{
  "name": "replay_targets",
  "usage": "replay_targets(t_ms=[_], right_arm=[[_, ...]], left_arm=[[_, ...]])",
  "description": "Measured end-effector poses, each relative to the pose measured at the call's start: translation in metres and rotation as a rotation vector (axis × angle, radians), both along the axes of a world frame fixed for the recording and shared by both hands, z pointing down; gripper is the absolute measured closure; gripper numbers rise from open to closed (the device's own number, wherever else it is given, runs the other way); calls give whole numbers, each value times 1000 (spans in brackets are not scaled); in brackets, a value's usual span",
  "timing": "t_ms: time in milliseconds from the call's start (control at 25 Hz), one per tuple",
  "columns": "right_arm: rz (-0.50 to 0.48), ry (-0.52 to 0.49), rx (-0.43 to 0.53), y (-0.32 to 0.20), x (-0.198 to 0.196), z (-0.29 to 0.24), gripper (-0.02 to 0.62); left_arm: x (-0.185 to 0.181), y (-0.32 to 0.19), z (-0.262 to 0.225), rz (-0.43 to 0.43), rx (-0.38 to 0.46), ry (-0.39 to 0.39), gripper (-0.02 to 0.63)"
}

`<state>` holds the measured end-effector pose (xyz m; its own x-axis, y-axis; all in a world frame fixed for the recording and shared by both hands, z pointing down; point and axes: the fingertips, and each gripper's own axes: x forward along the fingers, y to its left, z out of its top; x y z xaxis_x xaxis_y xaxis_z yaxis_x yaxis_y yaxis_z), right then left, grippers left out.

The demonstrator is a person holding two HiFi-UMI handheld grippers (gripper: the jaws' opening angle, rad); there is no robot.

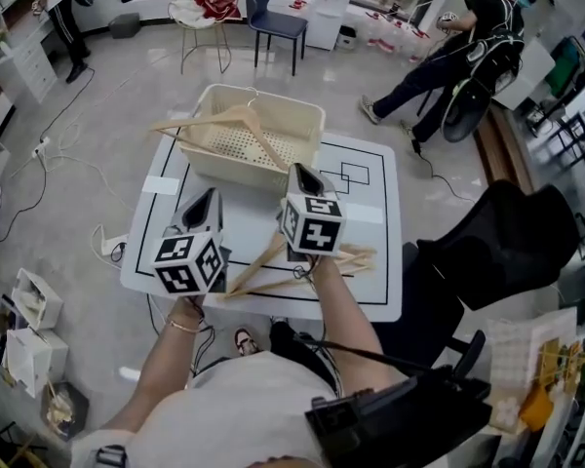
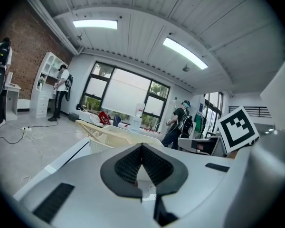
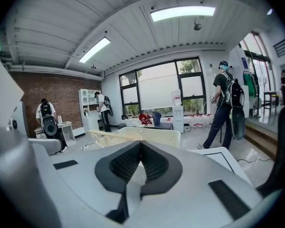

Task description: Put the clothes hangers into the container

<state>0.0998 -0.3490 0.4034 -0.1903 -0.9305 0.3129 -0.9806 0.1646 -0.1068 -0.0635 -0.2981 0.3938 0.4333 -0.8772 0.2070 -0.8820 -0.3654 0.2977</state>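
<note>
A cream perforated basket (image 1: 307,115) stands at the far side of the white table (image 1: 370,213). One wooden hanger (image 1: 236,117) lies slanted across its rim and inside. Two or more wooden hangers (image 1: 356,258) lie near the table's front edge, partly hidden under my right gripper. My left gripper (image 1: 212,195) hovers over the table's near left, jaws shut and empty (image 2: 142,145). My right gripper (image 1: 299,171) hangs above the loose hangers, pointing toward the basket (image 3: 156,136), its jaws shut with nothing seen between them (image 3: 141,142).
A black office chair (image 1: 507,242) stands close to the table's right side. Cables (image 1: 58,164) run over the floor at the left, with boxes (image 1: 29,305) near my left. A dark chair (image 1: 273,18) and a person (image 1: 448,61) are farther back.
</note>
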Motion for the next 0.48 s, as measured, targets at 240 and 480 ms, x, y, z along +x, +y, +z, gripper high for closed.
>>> replay_targets(t_ms=[240,480], right_arm=[[44,32,7,48,4,9,578],[96,64,39,90,27,13,578]], left_arm=[[18,26,4,46,0,11,606],[60,47,8,101,17,30,606]])
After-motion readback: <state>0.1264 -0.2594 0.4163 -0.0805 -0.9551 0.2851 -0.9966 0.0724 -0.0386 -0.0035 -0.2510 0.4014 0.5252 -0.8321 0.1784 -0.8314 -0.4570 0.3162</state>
